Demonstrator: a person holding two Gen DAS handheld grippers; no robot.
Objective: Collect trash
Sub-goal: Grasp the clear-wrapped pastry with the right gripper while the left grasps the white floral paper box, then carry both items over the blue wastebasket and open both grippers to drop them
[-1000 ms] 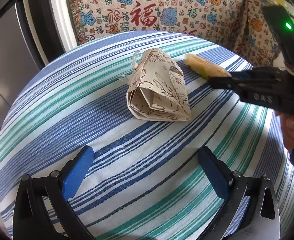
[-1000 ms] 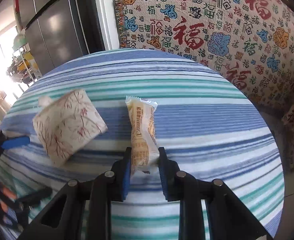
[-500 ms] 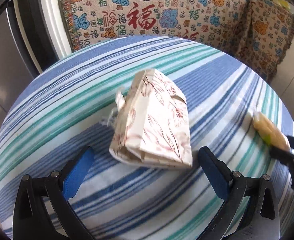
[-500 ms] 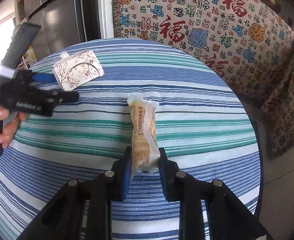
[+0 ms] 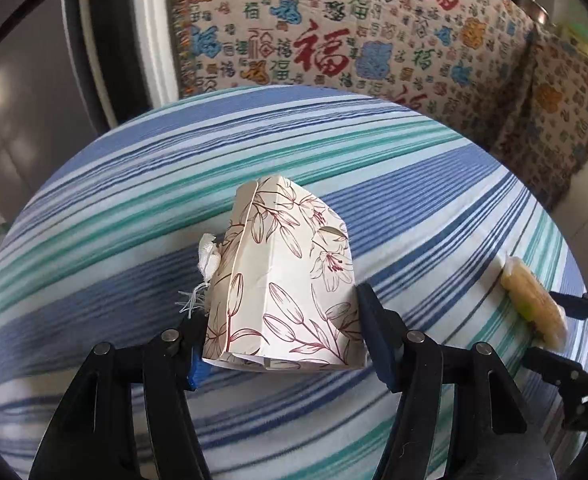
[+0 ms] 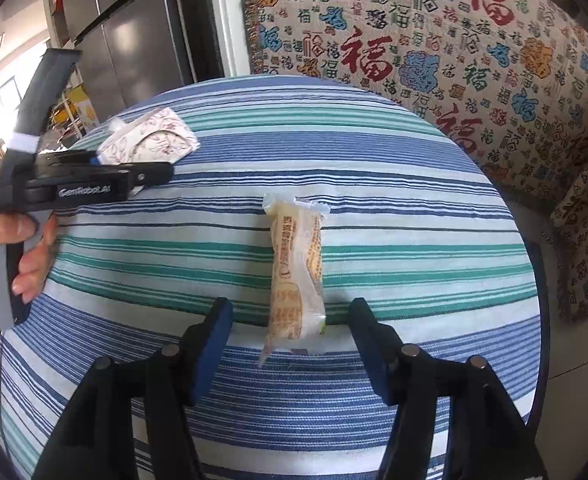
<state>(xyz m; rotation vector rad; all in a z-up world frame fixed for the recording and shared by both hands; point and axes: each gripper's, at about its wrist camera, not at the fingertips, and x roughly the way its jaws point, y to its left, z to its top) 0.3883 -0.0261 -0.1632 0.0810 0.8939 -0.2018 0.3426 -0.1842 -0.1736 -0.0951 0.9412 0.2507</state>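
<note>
A cream floral paper box (image 5: 286, 284), with a white tissue scrap (image 5: 209, 256) at its left, sits on the striped round table (image 5: 134, 200). My left gripper (image 5: 282, 332) is shut on the box's near end. The box also shows in the right wrist view (image 6: 150, 140), held by the left gripper (image 6: 106, 160). A yellow snack wrapper (image 6: 297, 276) lies on the table between the spread fingers of my right gripper (image 6: 290, 332), which is open. The wrapper shows at the right edge of the left wrist view (image 5: 533, 308).
A sofa covered in a patterned throw (image 6: 433, 40) stands behind the table. A steel refrigerator (image 6: 134, 40) is at the back left. The table's right edge (image 6: 537, 280) drops to the floor.
My left gripper has closed on the floral box. My right gripper has opened and let go of the snack wrapper, which now lies on the table.
</note>
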